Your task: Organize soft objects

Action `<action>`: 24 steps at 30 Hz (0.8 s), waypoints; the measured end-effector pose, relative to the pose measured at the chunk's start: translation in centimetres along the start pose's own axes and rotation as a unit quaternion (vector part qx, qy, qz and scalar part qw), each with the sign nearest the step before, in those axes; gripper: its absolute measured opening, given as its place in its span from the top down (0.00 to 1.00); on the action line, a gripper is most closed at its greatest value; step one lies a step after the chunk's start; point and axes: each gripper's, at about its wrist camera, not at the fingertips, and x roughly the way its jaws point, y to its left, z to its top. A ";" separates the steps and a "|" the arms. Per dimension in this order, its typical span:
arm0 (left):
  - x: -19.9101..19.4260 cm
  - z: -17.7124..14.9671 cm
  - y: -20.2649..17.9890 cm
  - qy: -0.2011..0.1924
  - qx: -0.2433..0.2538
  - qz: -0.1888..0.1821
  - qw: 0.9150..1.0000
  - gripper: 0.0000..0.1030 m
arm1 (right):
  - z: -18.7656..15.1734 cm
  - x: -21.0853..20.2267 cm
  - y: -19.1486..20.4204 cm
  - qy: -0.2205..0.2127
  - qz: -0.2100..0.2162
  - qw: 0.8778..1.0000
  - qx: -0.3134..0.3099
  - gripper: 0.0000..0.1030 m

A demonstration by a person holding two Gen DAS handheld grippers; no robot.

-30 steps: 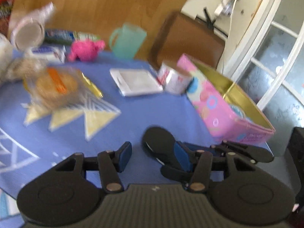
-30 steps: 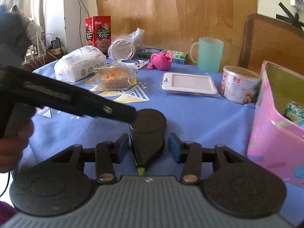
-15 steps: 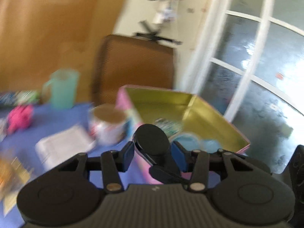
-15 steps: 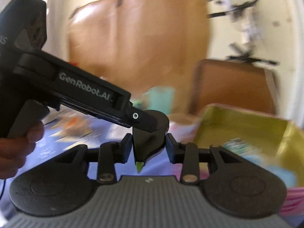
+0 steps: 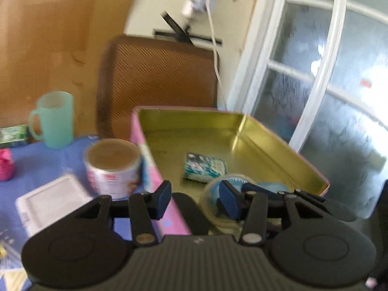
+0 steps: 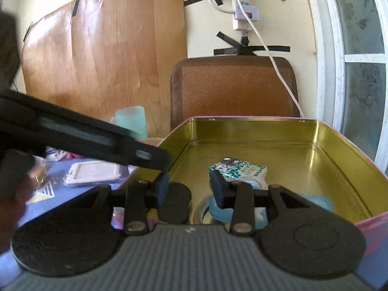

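A pink tin box [image 5: 157,169] with a gold inside [image 6: 303,160] stands open on the blue tablecloth. In it lie a teal patterned soft pack [image 5: 206,167], also in the right wrist view [image 6: 238,169], and a light blue round item [image 6: 315,202]. My left gripper [image 5: 194,201] is open over the box's near left wall. My right gripper [image 6: 189,190] is open and empty over the box's near edge. The left gripper's body [image 6: 97,140] crosses the right wrist view. A pink plush toy [image 5: 6,163] sits at the far left.
A white can [image 5: 112,167], a flat white packet [image 5: 52,203], a mint green mug [image 5: 53,118] and a green box [image 5: 13,134] stand on the table left of the tin. A brown chair back [image 6: 232,87] and a window [image 5: 327,84] are behind.
Both grippers swung right from the table's middle to above the tin box. The dark round thing between the right fingers is now lower, at the box edge. Both grippers opened wider.
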 end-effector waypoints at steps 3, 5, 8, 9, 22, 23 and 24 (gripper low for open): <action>-3.4 -1.4 2.9 -0.021 -0.020 0.019 0.999 0.56 | 0.4 -1.0 0.8 -0.013 0.024 1.000 0.009 0.60; -5.0 -2.8 5.1 -0.023 -0.030 0.053 0.998 0.56 | 0.8 -0.9 1.7 -0.015 0.048 0.999 0.009 0.60; -7.0 -5.5 8.8 -0.010 -0.053 0.095 0.994 0.55 | 1.3 0.0 4.0 0.001 0.099 0.995 0.013 0.60; -7.5 -6.4 9.9 -0.004 -0.059 0.104 0.993 0.55 | 1.3 0.7 5.0 0.012 0.119 0.993 0.013 0.60; -11.2 -10.9 18.0 -0.052 -0.191 0.126 0.972 0.55 | 4.8 22.2 17.4 0.224 0.110 0.968 -0.039 0.55; -11.0 -10.7 17.7 -0.055 -0.190 0.125 0.972 0.55 | 4.5 23.3 17.7 0.246 0.108 0.962 -0.052 0.55; -11.1 -10.8 17.6 -0.059 -0.189 0.124 0.972 0.55 | 4.2 23.3 17.9 0.252 0.105 0.960 -0.063 0.56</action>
